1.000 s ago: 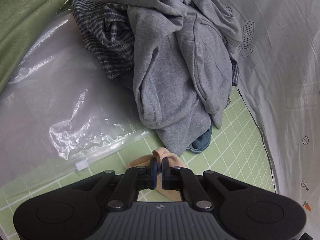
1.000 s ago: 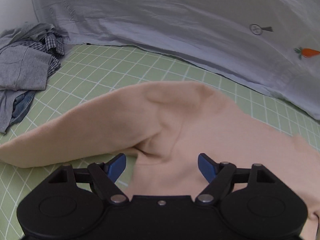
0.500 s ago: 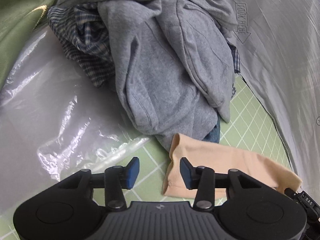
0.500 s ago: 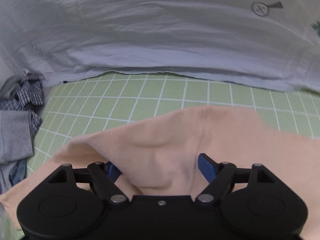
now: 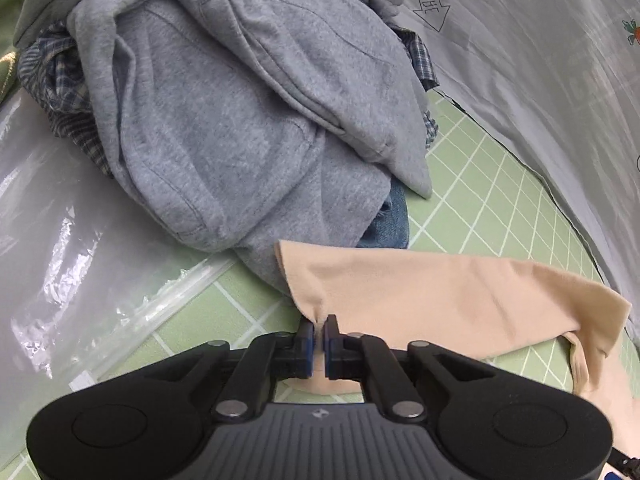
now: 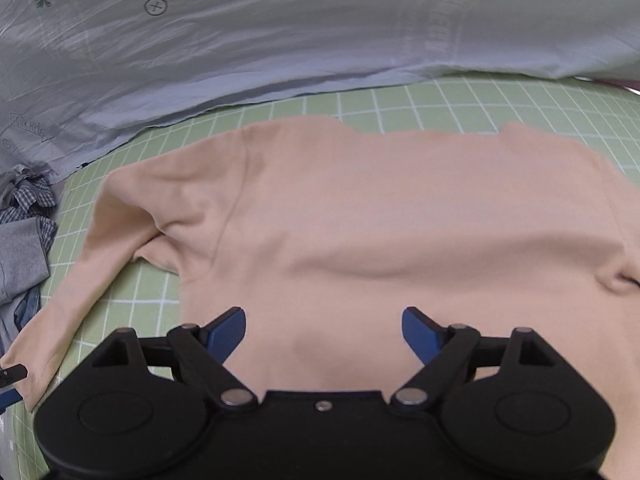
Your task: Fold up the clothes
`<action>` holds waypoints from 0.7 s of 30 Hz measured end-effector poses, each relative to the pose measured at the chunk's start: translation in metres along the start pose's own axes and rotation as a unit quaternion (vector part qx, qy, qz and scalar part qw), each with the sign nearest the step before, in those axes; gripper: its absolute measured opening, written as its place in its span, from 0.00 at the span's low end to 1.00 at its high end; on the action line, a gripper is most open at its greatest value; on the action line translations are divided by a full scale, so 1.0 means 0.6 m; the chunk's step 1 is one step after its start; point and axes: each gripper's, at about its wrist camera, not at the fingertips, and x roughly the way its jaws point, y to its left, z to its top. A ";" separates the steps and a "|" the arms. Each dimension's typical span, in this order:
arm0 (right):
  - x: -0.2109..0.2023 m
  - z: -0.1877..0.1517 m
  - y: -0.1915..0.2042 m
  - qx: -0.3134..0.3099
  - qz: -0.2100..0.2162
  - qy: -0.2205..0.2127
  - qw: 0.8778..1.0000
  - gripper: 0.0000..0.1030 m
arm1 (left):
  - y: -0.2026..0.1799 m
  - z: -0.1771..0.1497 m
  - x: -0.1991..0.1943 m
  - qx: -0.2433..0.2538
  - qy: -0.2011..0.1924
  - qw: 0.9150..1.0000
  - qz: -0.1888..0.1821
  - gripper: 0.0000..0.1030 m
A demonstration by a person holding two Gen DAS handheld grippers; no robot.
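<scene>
Peach-coloured cotton, the long-sleeved top (image 6: 400, 216) is lying spread flat on the green grid mat (image 6: 440, 104), directly under and ahead of my right gripper (image 6: 323, 326). I am holding that gripper low over the top's body, its blue-tipped fingers (image 6: 228, 328) spread wide apart and gripping nothing. My left gripper (image 5: 319, 330) is pinching the cuff end of the top's sleeve (image 5: 420, 296), its pads pressed together on a small tuck of fabric. Just beyond the cuff, a heap of grey sweatshirt (image 5: 240, 112), checked shirt (image 5: 60, 92) and denim (image 5: 390, 220) is sitting partly on a clear plastic bag (image 5: 60, 248). Pale grey sheeting with carrot prints (image 6: 280, 32) is bordering the mat's far edge.
</scene>
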 end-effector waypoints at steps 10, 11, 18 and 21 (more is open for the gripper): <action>-0.039 -0.035 -0.050 0.037 -0.029 -0.009 0.999 0.83 | 0.056 -0.022 -0.082 -0.006 -0.014 1.000 -0.016 0.04; -0.044 -0.038 -0.051 0.038 -0.028 -0.011 0.999 0.83 | 0.065 -0.027 -0.100 -0.016 -0.013 0.999 -0.029 0.04; -0.093 -0.079 -0.066 0.036 -0.012 -0.021 0.999 0.83 | 0.135 -0.085 -0.198 -0.108 -0.007 0.992 -0.071 0.04; -0.117 -0.104 -0.087 0.035 -0.021 -0.023 0.999 0.83 | 0.158 -0.117 -0.217 -0.129 -0.003 0.990 -0.057 0.04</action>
